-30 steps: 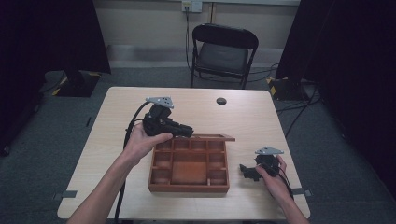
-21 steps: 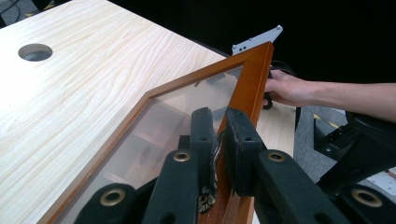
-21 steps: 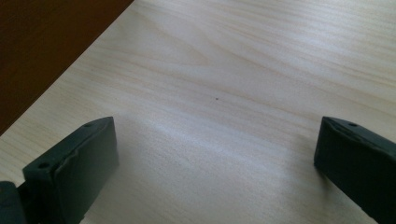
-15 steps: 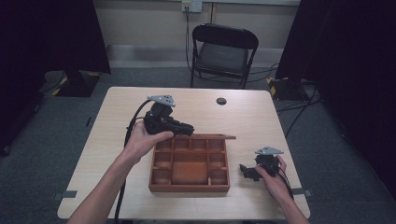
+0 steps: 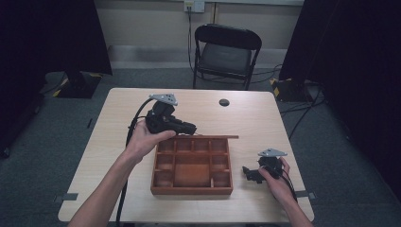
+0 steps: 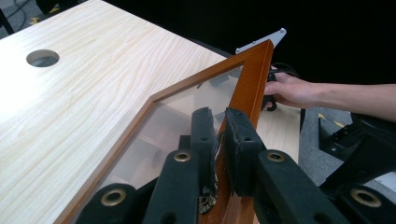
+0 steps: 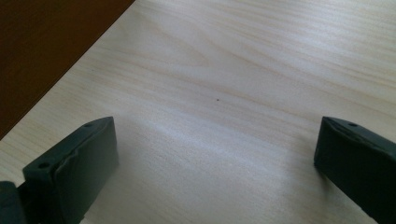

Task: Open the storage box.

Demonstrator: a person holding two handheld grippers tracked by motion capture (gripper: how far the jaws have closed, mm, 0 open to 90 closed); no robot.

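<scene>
The left gripper (image 5: 185,126) has its jaws pinched tight on the wooden frame of a flat, glass-paned lid (image 6: 187,100), which stands lifted over the far edge of the reddish-brown wooden compartment box (image 5: 192,189) sitting mid-table on the pale wood-grain table (image 5: 265,118). From the left gripper view the black pads (image 6: 203,135) bite on the orange-brown rail near one corner, the clear pane stretching away beyond. I'd judge this lid stiff but delicate: the frame is rigid enough to hold by a single rail, yet the pane looks breakable and a grip near one corner leaves the far end free to sag or twist. The varnished wood looks smooth, so it could slip if the pinch eases. Hold the rail, never the pane. The right gripper (image 5: 249,173) rests low on the table just right of the box, jaws spread wide with nothing between them.
</scene>
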